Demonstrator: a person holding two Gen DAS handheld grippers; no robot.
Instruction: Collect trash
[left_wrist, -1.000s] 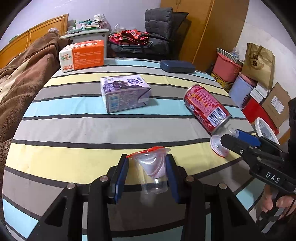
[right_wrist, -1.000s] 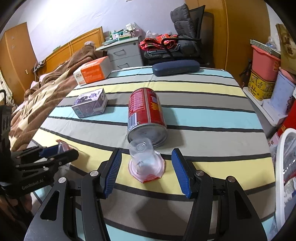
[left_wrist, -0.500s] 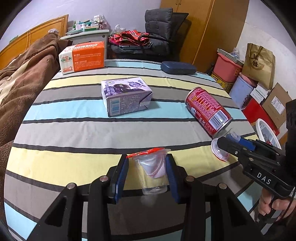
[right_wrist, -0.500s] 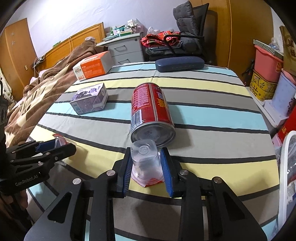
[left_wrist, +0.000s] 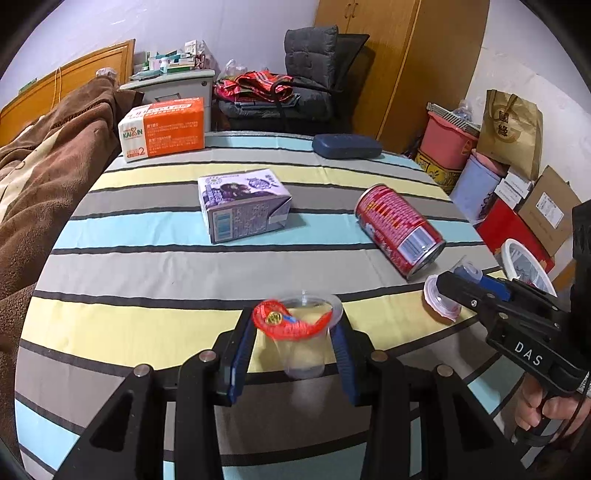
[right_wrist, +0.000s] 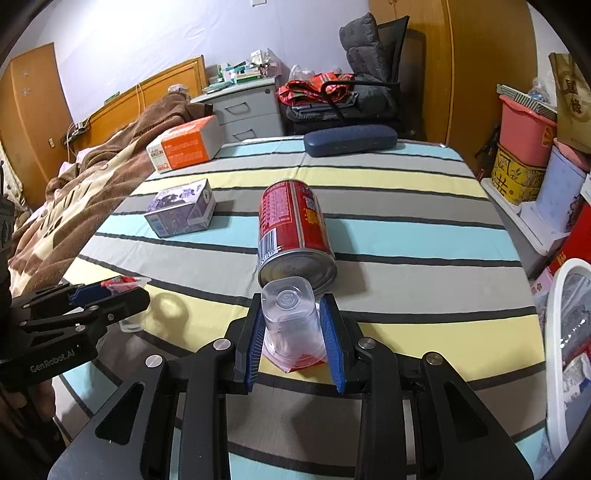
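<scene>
The left claw (left_wrist: 293, 338) grips an upright cup (left_wrist: 301, 332), the right claw (right_wrist: 291, 334) grips an upturned cup (right_wrist: 291, 321), and the can (right_wrist: 293, 229) lies lengthwise just beyond the right.

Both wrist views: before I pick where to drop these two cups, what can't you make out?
- White bin: right wrist view, cut by the frame edge; contents unclear.
- Inverted cup in the right claw: the claw's fingers cover its sides, and its rim is partly hidden.
- Upright cup in the left claw: torn red lid covers part of its mouth; contents unclear.
- Red can: label print too small.
</scene>
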